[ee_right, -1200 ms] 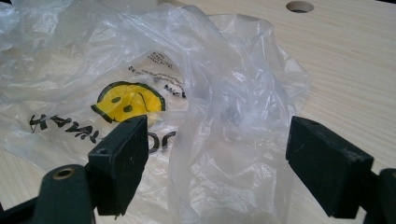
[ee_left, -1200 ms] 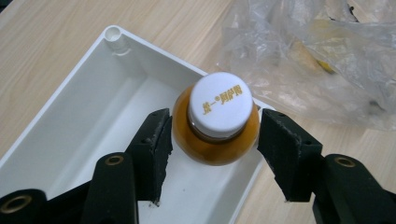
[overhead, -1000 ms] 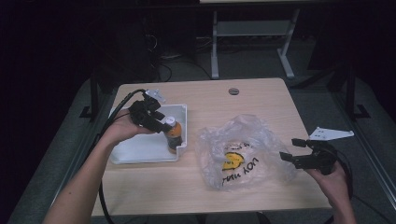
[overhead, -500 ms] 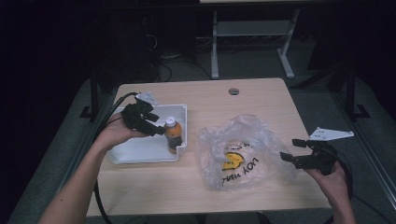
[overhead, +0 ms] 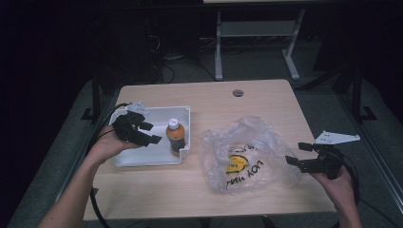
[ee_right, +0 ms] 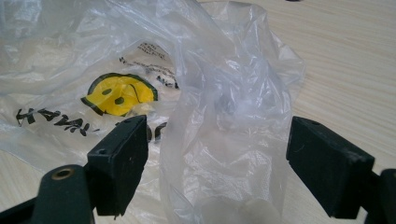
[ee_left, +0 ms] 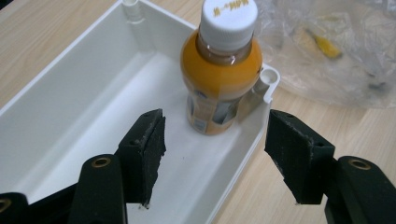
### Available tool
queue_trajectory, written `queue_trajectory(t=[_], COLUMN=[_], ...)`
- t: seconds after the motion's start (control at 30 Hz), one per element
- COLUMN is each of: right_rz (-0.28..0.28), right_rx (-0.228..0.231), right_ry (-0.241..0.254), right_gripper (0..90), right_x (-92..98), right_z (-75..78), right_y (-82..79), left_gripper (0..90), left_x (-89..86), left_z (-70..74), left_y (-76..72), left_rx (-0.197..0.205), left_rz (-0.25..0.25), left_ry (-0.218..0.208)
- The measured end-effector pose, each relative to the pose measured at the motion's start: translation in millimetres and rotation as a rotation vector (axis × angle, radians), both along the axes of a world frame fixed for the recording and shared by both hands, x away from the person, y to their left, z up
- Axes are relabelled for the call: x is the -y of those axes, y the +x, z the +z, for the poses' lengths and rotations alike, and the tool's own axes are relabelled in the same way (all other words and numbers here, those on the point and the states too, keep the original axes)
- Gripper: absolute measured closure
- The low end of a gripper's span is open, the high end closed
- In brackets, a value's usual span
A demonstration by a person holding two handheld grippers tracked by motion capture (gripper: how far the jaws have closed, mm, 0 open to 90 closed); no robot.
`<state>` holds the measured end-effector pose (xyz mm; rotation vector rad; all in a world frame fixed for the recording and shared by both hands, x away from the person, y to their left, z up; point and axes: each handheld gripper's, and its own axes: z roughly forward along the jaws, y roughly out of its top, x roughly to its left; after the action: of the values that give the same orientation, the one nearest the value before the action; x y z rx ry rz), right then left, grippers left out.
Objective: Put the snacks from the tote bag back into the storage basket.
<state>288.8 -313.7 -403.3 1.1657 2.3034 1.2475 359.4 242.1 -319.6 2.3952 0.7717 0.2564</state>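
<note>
High view: at left centre our left hand-held gripper (overhead: pixel 146 133), jaws just spread apart and empty, sits beside the bottle (overhead: pixel 175 137) standing upright in the tray (overhead: pixel 142 159). Right of centre lies the bag (overhead: pixel 244 156); our right hand-held gripper (overhead: pixel 300 155) waits, jaws apart, so we judge more unpacking remains.

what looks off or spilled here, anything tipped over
Nothing stands out. The bottle stands upright, capped, in a corner of the white tray, with no spill in sight. The plastic bag lies crumpled on the table, as a loose bag would.
</note>
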Motion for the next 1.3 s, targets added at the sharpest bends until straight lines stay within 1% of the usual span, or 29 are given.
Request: queue_trajectory(t=[0.1, 0.23, 0.33, 0.4, 0.47, 0.57, 0.63, 0.77, 0.8, 0.87, 0.97, 1.07, 1.1, 1.13, 1.17, 1.3], right_rz=[-0.002, -0.007, -0.008, -0.009, -0.011, -0.014, -0.014, -0.017, -0.015, -0.017, -0.015, -0.013, -0.013, -0.013, -0.013, -0.01], right_rx=[0.0, -0.001, 0.003, 0.002, 0.002, -0.001, 0.001, -0.002, 0.0, -0.002, 0.0, 0.004, 0.005, 0.006, 0.006, 0.005], right_ry=[-0.008, -0.005, -0.011, -0.012, -0.013, -0.014, -0.016, -0.015, -0.017, -0.015, -0.016, -0.015, -0.015, -0.016, -0.017, -0.019], right_gripper=[20.1, 20.1, 20.3, 20.3, 20.3, 20.3, 20.3, 20.4, 20.4, 20.4, 20.4, 20.5, 20.5, 20.5, 20.6, 20.5], right_x=[0.1, 1.4, 2.5, 3.6, 4.2, 5.6, 6.6, 6.9, 7.1, 6.7, 5.9, 4.9, 4.7, 4.3, 4.0, 3.3], right_z=[0.2, 0.4, -0.1, 0.4, 0.6, 0.0, -0.3, -0.8, -1.0, -0.9, -0.9, -0.1, 0.0, 0.3, 0.4, -0.1], right_y=[0.0, -1.2, -1.4, -1.5, -1.6, -1.4, -1.5, -1.9, -1.9, -2.3, -2.4, -2.9, -2.9, -3.1, -3.3, -3.7], left_gripper=[37.0, 37.0, 37.0, 37.0, 37.1, 37.1, 37.1, 37.0, 37.1, 37.0, 37.0, 37.0, 37.0, 36.9, 36.9, 36.6], left_x=[-3.3, -7.2, -10.7, -12.6, -15.2, -19.1, -20.6, -24.1, -24.9, -25.8, -28.5, -30.8, -31.9, -32.6, -33.9, -36.8], left_z=[-3.4, -8.9, -12.6, -15.7, -18.6, -24.5, -28.1, -34.0, -35.0, -37.6, -41.7, -46.2, -47.1, -48.4, -49.3, -54.6], left_y=[-3.2, -6.1, -8.6, -11.6, -13.6, -16.5, -18.9, -23.0, -23.2, -26.2, -29.9, -33.3, -34.3, -35.4, -36.2, -40.5], left_rx=[-0.002, -0.001, 0.002, 0.014, 0.016, 0.021, 0.02, 0.024, 0.03, 0.036, 0.034, 0.035, 0.041, 0.039, 0.039, 0.035], left_rz=[0.005, 0.014, 0.013, 0.014, 0.016, 0.018, 0.031, 0.038, 0.029, 0.03, 0.032, 0.038, 0.038, 0.041, 0.039, 0.046], left_ry=[-0.004, -0.012, -0.017, -0.021, -0.039, -0.035, -0.044, -0.058, -0.058, -0.063, -0.072, -0.072, -0.065, -0.074, -0.069, -0.079])
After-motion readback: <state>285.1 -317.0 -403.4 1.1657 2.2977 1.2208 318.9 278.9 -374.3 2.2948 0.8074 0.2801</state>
